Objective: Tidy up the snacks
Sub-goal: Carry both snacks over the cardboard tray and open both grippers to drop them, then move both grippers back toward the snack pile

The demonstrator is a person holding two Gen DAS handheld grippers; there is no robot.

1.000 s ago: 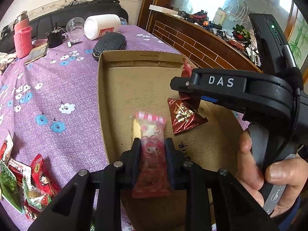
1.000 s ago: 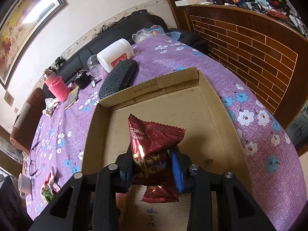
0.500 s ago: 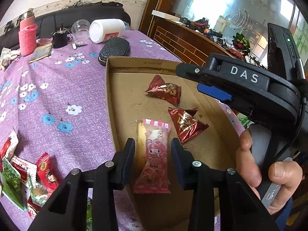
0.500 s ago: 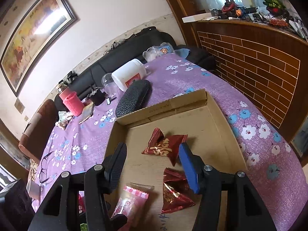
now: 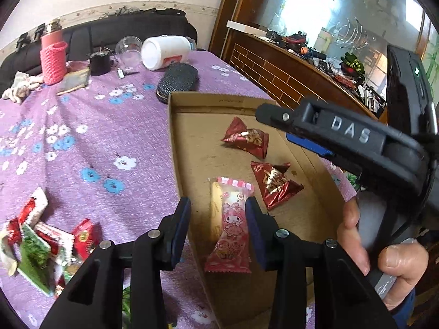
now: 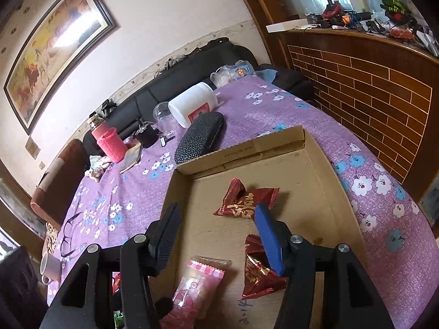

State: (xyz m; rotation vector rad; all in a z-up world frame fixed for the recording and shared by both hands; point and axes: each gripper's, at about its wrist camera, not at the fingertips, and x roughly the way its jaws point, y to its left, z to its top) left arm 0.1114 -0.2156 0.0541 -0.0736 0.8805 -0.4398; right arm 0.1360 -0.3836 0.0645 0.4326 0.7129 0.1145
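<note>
Pink snack [image 5: 230, 227]: lay flat in cardboard box [image 5: 319, 205], long axis near-to-far.
Left tool [image 5: 218, 223]: released, tilted downward.
Right tool [image 6: 219, 233]: released.

Three snack packets [image 5: 230, 224] are taking up the cardboard box [image 5: 175, 164] floor's near half. Its far corner is lying bare, reachable from above. A black case [image 5: 177, 82] is crowding the far wall outside.
</note>
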